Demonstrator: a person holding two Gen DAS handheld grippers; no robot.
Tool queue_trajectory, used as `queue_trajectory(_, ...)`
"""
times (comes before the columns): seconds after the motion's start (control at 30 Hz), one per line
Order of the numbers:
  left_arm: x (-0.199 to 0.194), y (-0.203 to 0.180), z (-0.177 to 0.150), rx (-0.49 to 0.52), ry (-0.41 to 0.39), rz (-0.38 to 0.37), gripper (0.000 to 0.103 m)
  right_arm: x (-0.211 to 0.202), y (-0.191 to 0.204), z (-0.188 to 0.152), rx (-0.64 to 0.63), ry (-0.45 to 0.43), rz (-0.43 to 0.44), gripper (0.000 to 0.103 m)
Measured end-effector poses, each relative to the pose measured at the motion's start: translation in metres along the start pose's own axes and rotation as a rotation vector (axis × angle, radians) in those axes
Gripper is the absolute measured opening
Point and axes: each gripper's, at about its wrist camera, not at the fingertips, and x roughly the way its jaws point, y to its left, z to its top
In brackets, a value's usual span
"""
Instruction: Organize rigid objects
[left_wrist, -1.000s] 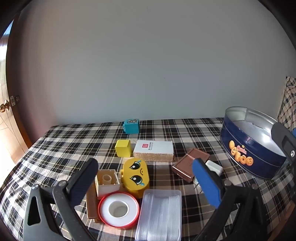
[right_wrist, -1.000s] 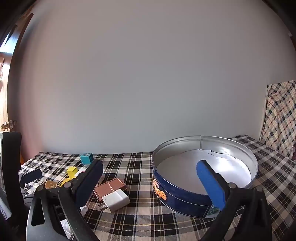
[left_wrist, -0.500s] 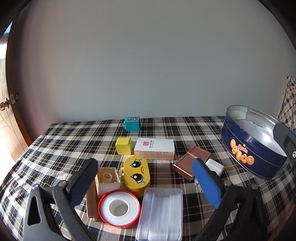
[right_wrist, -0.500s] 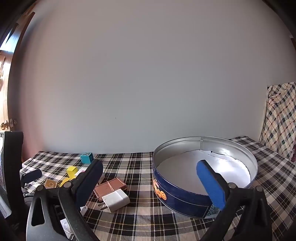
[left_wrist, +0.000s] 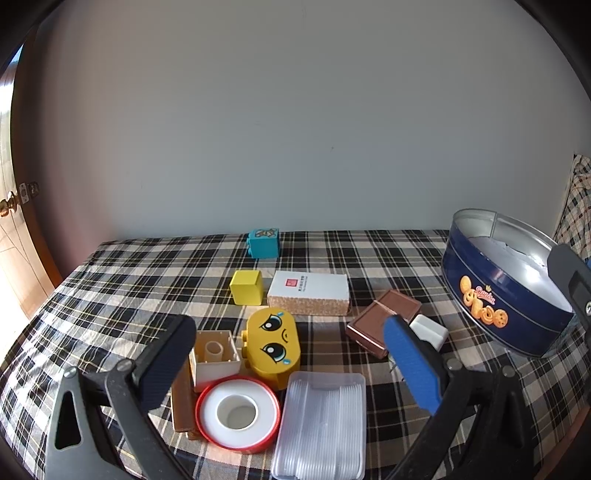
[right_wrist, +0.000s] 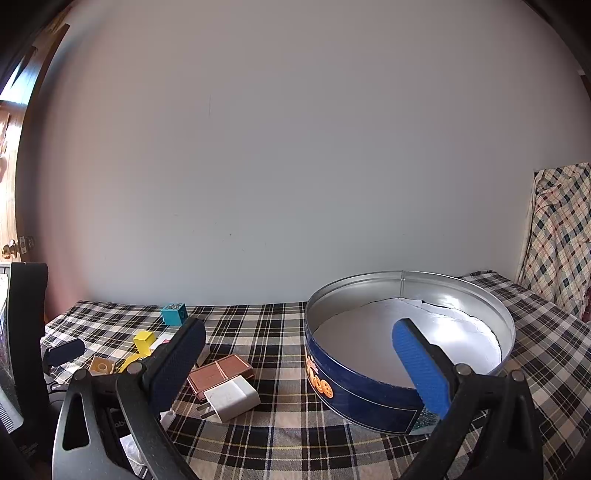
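In the left wrist view, loose items lie on the plaid table: a yellow face block (left_wrist: 272, 343), a cream hollow block (left_wrist: 215, 357), a red-rimmed tape roll (left_wrist: 237, 412), a clear plastic box (left_wrist: 322, 424), a white-and-cork box (left_wrist: 308, 292), a yellow cube (left_wrist: 246, 287), a teal cube (left_wrist: 263, 243), a brown case (left_wrist: 382, 320) and a white charger (left_wrist: 428, 331). My left gripper (left_wrist: 291, 365) is open and empty above the near items. The blue round cookie tin (right_wrist: 354, 391) stands open at the right. My right gripper (right_wrist: 299, 363) is open and empty before the tin.
The wall runs along the table's far edge. A door with a brass knob (left_wrist: 7, 206) is at the left. Plaid cloth (right_wrist: 557, 236) hangs at the far right. The charger (right_wrist: 231, 398) and brown case (right_wrist: 219, 373) lie left of the tin.
The left wrist view has shifted slightly, with the objects sitting a little higher and farther in frame. The right gripper has barely moved. Both stay open.
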Motion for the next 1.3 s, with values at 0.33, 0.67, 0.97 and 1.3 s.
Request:
queue_trajectory(0.33, 0.0000, 0.0009, 0.0000, -0.002, 0.001, -0.001, 0.103, 0.0018, 0.0021, -0.0015, 0.001, 0.010, -0.005, 0.103)
queue_trajectory(0.67, -0.0006, 0.0007, -0.0009, -0.002, 0.002, -0.002, 0.103, 0.0001, 0.0020, -0.0022, 0.001, 0.004, -0.006, 0.103)
queue_trajectory(0.97, -0.0001, 0.0013, -0.0002, -0.002, 0.004, -0.003, 0.103, -0.0001, 0.0021, -0.0026, 0.001, 0.004, -0.006, 0.103)
queue_trajectory(1.3, -0.0002, 0.0017, -0.0016, -0.001, 0.003, -0.003, 0.103, -0.0003, 0.0025, -0.0031, 0.000, 0.003, -0.005, 0.103)
